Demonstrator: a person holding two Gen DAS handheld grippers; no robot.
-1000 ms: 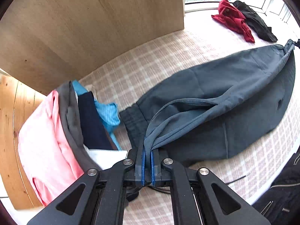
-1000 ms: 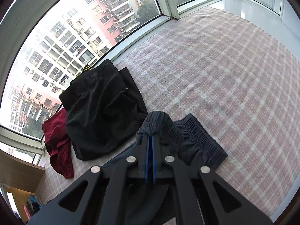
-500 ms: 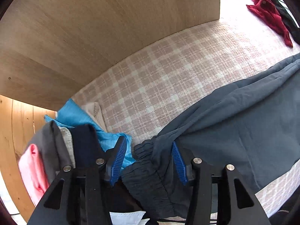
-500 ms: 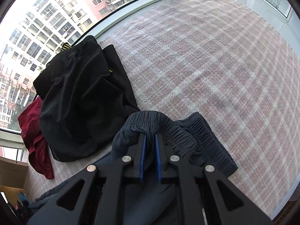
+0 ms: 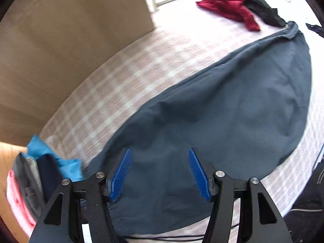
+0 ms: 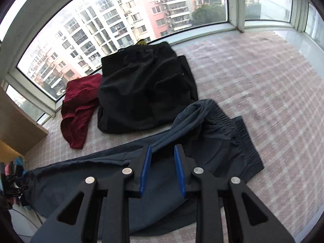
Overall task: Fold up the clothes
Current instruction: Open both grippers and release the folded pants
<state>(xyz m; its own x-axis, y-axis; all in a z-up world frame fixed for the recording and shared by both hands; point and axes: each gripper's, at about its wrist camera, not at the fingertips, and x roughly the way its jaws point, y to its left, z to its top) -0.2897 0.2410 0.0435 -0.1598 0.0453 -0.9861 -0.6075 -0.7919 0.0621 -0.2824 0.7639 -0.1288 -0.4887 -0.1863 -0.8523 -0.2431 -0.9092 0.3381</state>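
Note:
Dark blue-grey trousers lie doubled over on the pink checked bed cover. My left gripper points down over their near end. Its jaws are opening, and the blue pads stand wide apart above the cloth without pressing on it. In the right wrist view the trousers show their elastic waistband at the right. My right gripper hangs just above them. Its jaws are opening too, with a narrow gap between them and the cloth lying loose below.
A black garment and a red one lie by the window. A stack of folded clothes sits at the left, below a wooden panel. A thin cable runs along the near edge.
Both grippers were shut on the trousers a second ago and have let go. The cloth has dropped flat onto the cover. The left gripper shifted over the trousers, and the right one drew back.

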